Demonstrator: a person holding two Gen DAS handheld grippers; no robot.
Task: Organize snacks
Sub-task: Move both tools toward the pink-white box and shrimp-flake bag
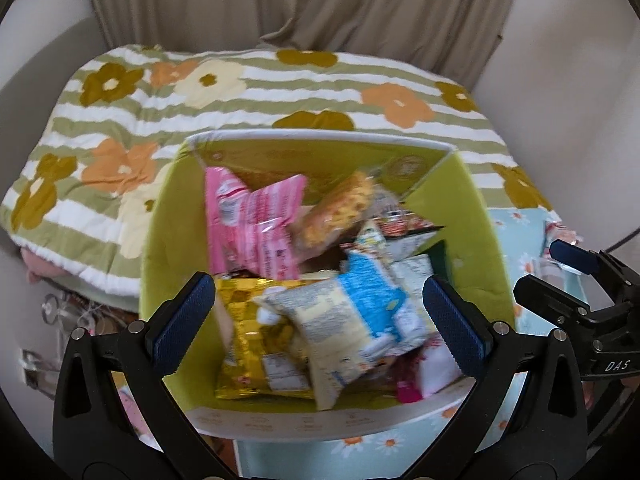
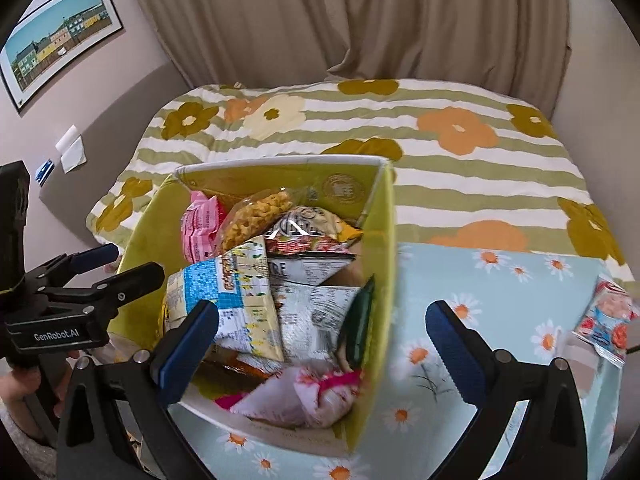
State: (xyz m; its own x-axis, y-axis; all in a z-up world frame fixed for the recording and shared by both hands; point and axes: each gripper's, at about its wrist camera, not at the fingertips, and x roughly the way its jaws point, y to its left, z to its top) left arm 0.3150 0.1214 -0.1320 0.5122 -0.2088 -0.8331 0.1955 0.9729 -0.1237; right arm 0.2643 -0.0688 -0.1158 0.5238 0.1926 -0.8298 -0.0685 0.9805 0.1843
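A green cardboard box (image 1: 172,240) (image 2: 380,240) stands on the daisy-print table and holds several snack packets: a pink packet (image 1: 252,224), a gold packet (image 1: 256,344), a blue and white packet (image 1: 360,312) (image 2: 224,292), and a bag of orange snacks (image 1: 336,208) (image 2: 256,212). My left gripper (image 1: 320,328) hangs open and empty over the box. My right gripper (image 2: 320,344) is open and empty over the box's right wall. A red and blue snack packet (image 2: 604,320) lies alone at the table's right edge.
The table with its light blue daisy cloth (image 2: 500,292) extends to the right of the box. Behind it is a bed with a green-striped flowered quilt (image 1: 260,92) (image 2: 460,160), then beige curtains (image 2: 360,20). A framed picture (image 2: 60,52) hangs on the left wall.
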